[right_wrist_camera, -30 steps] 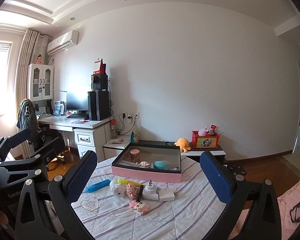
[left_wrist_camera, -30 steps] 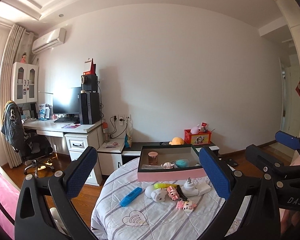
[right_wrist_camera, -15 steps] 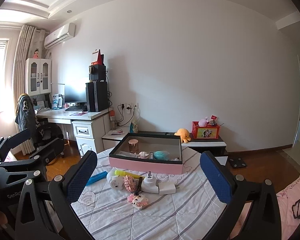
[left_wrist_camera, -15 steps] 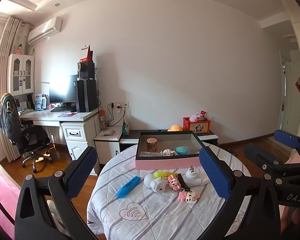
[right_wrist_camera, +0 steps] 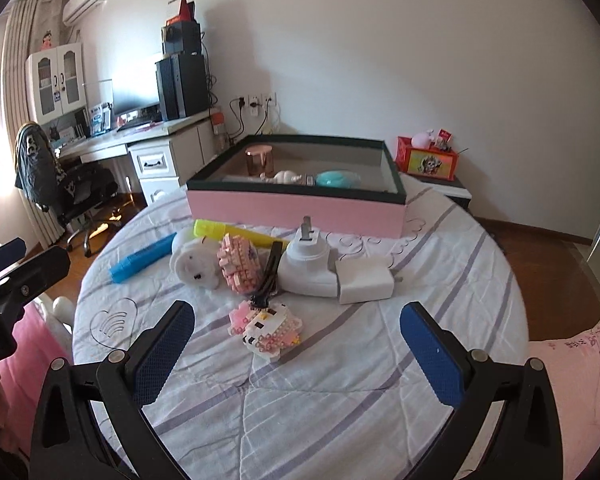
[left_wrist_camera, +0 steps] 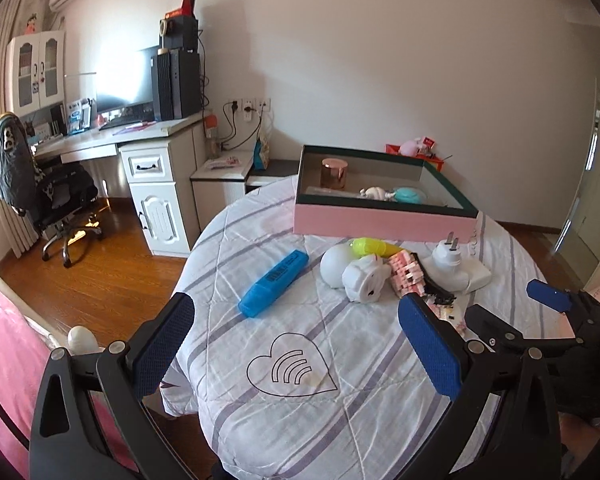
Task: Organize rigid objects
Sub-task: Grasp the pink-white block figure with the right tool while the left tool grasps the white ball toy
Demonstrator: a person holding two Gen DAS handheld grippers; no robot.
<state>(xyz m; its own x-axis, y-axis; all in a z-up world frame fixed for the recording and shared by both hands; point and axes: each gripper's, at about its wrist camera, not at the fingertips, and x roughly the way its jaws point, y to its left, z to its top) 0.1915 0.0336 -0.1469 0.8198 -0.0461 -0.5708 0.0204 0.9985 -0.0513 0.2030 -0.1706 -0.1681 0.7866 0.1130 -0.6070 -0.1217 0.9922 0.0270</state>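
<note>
Left wrist view: the left gripper [left_wrist_camera: 296, 340], jaws spread wide and holding nothing, now looks down on the round table [left_wrist_camera: 380, 420], where half a second ago it faced the far wall at a level pitch. Both tools have tipped down and closed in on the clutter. The landmark is the pink box [left_wrist_camera: 384, 222], which already holds a copper cup [left_wrist_camera: 334, 173], a small white figure and a teal piece. Just in front of the box lie a yellow highlighter [left_wrist_camera: 374, 246], a white plug adapter [left_wrist_camera: 448, 262] and a pink brick toy [left_wrist_camera: 408, 276]; a blue highlighter [left_wrist_camera: 274, 282] lies further out, to the left. Right wrist view: the right gripper [right_wrist_camera: 296, 342], equally wide and empty, hangs over a brick-built kitten figure [right_wrist_camera: 266, 328], the piece farthest from the box. Nothing is grasped; judged from the framing, a first pick is being lined up.
</note>
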